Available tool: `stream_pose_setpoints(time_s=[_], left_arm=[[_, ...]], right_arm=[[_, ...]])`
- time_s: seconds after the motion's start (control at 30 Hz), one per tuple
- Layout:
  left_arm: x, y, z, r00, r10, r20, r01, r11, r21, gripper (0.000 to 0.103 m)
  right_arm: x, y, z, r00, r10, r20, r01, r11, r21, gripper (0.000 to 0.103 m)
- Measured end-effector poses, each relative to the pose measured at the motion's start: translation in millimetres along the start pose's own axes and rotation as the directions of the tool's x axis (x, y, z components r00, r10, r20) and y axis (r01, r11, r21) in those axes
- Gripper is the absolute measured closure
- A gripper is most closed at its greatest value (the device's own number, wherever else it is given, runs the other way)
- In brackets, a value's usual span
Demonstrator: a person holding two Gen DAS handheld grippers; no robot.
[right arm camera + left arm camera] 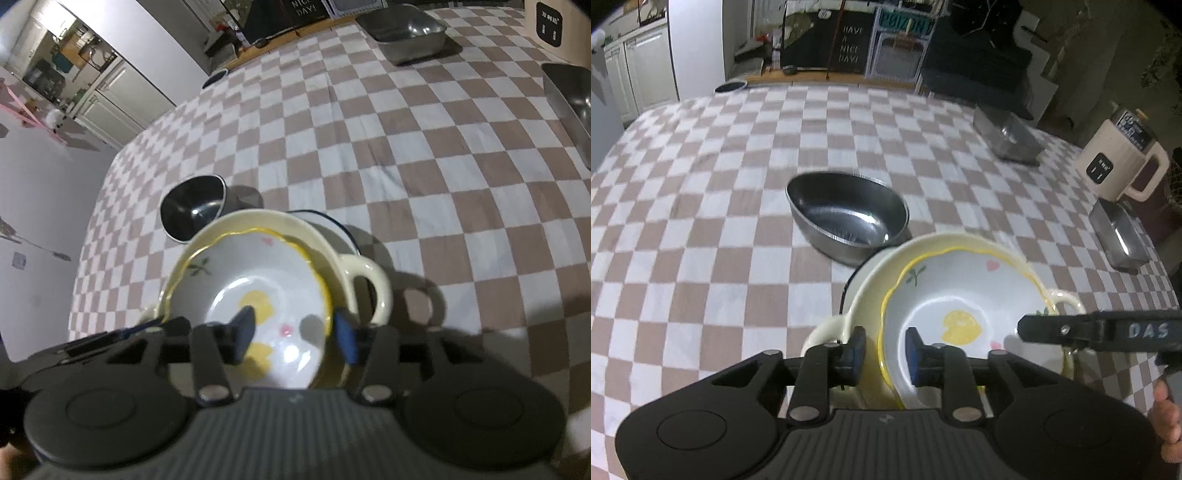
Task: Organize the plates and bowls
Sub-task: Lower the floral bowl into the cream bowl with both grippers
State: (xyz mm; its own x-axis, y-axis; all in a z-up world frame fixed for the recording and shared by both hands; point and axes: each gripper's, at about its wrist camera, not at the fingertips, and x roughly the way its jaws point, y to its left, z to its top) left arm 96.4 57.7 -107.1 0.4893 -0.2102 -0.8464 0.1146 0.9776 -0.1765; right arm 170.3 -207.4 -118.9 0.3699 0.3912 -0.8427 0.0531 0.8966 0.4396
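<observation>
A white bowl with a wavy yellow rim (945, 295) (236, 280) sits nested in a cream two-handled bowl (871, 280) (332, 251), which rests on a white plate with a dark rim (332, 218). My left gripper (885, 349) is open, its fingers astride the near rims of both bowls. My right gripper (295, 336) is open too, its fingers astride the white bowl's rim on the opposite side; it also shows in the left wrist view (1071, 328). A steel bowl (846, 214) (192, 206) stands on the checked tablecloth just beyond the stack.
Two steel trays (1008, 136) (1119, 232) and a cream electric kettle (1123, 158) stand at the table's right side. A small dark dish (730, 86) sits at the far edge. The checked cloth (701, 221) covers the table.
</observation>
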Motion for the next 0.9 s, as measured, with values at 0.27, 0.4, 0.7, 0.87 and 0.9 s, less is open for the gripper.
stream_pose_setpoints(time_s=[0.27, 0.4, 0.7, 0.87, 0.9], left_arm=[[0, -1, -1, 1.000, -0.009, -0.019, 0.009, 1.000, 0.007, 0.077], [-1, 1, -1, 1.000, -0.014, -0.017, 0.014, 1.000, 0.003, 0.077], [-2, 1, -1, 1.000, -0.016, -0.014, 0.016, 1.000, -0.002, 0.077], [-5, 0, -1, 1.000, -0.010, -0.012, 0.010, 1.000, 0.000, 0.075], [-7, 0, -1, 1.000, -0.008, -0.009, 0.008, 1.000, 0.001, 0.074]], right_arm=[[-1, -2, -1, 1.000, 0.010, -0.012, -0.010, 1.000, 0.016, 0.046], [-6, -1, 0, 1.000, 0.006, 0.005, -0.006, 1.000, 0.005, 0.045], [-22, 2, -1, 0.999, 0.021, 0.050, -0.019, 0.999, -0.044, 0.042], [-19, 0, -1, 0.999, 0.012, 0.040, -0.010, 0.999, -0.050, 0.036], [-19, 1, -1, 0.999, 0.011, 0.040, -0.009, 0.999, -0.053, 0.032]])
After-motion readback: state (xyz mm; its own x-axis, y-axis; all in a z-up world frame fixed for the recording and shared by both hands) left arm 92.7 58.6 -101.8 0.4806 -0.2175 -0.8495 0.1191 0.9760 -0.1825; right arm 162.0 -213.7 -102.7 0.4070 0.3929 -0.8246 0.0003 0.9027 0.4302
